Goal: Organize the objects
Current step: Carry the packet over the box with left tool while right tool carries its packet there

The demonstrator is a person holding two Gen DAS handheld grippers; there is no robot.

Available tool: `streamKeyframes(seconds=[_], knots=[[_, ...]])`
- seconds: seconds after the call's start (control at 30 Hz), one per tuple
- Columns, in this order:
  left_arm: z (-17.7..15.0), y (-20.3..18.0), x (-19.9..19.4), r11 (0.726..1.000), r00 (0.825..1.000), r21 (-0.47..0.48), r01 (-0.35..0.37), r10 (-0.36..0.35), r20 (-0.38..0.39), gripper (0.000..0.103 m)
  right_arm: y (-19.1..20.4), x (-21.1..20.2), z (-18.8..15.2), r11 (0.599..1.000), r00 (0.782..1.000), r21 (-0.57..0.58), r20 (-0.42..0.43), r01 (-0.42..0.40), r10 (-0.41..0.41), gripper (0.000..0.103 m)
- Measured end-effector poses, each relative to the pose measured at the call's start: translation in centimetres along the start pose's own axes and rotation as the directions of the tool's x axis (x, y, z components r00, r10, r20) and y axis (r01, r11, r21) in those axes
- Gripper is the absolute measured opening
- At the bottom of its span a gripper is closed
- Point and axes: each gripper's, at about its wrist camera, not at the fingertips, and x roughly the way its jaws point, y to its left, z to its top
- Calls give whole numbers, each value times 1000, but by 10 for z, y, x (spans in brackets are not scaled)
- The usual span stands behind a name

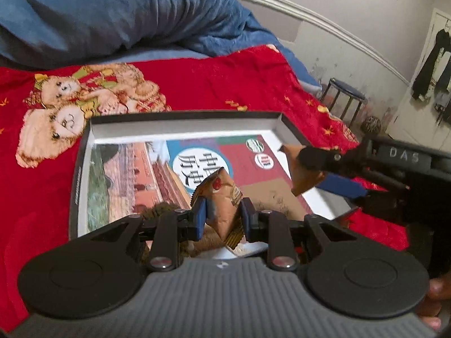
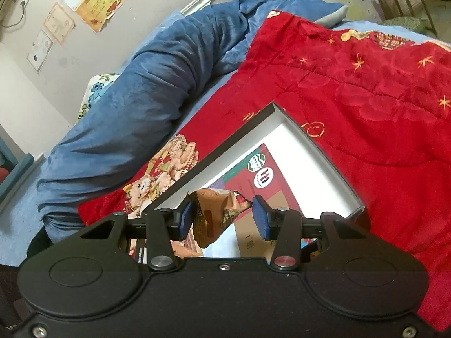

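Snack packets hung over an open box [image 1: 180, 119] on a red blanket [image 1: 214, 84] spread across the bed. The left gripper [image 1: 222, 214] had its fingers closed on one brown packet [image 1: 222, 197] above the box's printed floor. The right gripper [image 2: 222, 219] carried a second packet [image 2: 210, 211] that touched only its left pad, the fingers partly spread. Placing both well probably meant lowering each inside the box walls before opening, well apart, so neither slid out.
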Motion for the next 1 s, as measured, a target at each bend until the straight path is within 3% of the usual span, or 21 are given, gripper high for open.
streamKeyframes(seconds=[0.23, 1.0], knots=[[-8, -6, 3, 1000, 999, 26, -10, 11, -31, 30, 4, 4, -7, 1000, 1000, -26, -23, 15, -15, 43], [-8, -6, 2, 999, 999, 14, -43, 43, -26, 30, 17, 10, -18, 989, 995, -127, -57, 75, -83, 44]])
